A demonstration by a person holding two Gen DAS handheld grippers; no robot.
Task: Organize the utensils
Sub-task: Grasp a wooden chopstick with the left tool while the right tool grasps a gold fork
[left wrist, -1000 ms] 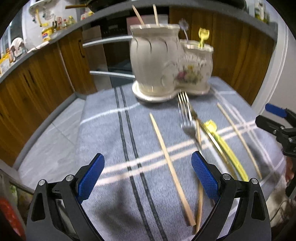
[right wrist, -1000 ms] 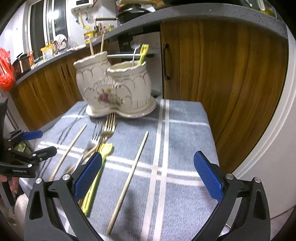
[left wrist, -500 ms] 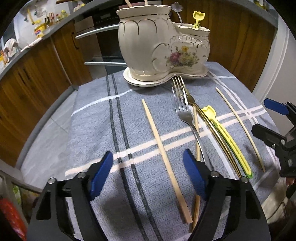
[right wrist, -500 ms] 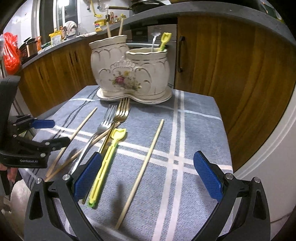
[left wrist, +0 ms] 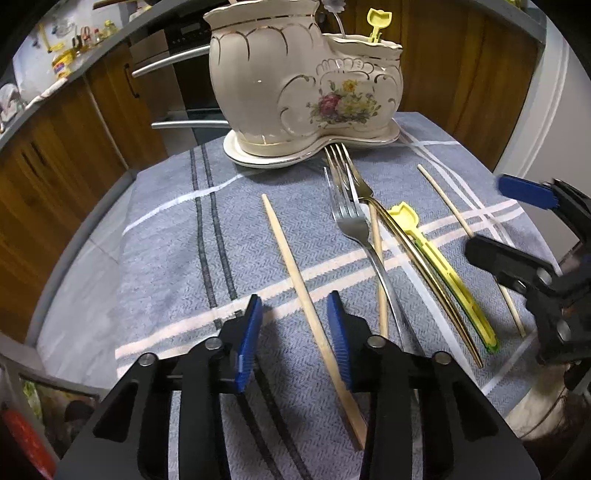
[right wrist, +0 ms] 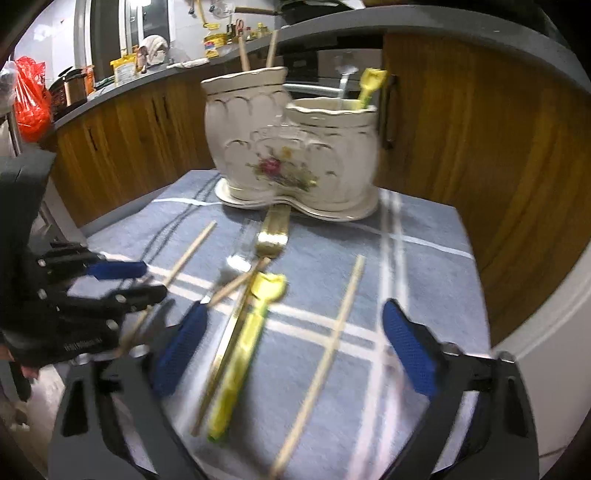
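A cream two-cup utensil holder point(left wrist: 303, 85) with a flower print stands at the far edge of the grey-blue cloth point(left wrist: 166, 258); it also shows in the right wrist view point(right wrist: 291, 147). It holds chopsticks, a spoon and a yellow utensil. Loose chopsticks, a silver fork point(left wrist: 354, 221), a gold fork point(left wrist: 365, 192) and a yellow utensil point(left wrist: 439, 266) lie on the cloth. My left gripper point(left wrist: 295, 339) is low over the cloth, half closed around a wooden chopstick point(left wrist: 303, 284) without touching it. My right gripper point(right wrist: 291, 347) is open above the yellow utensil point(right wrist: 243, 339) and another chopstick point(right wrist: 328, 339).
Wooden kitchen cabinets point(right wrist: 461, 140) and a grey counter point(right wrist: 406, 29) with clutter surround the table. An oven with metal handles point(left wrist: 173, 62) is behind the holder. A red bag point(right wrist: 31, 99) is at the far left. A white wall point(left wrist: 565, 103) is on the right.
My left gripper has moved forward and down over the chopstick, and its jaws have narrowed from wide open. My right gripper has moved forward and left over the utensils.
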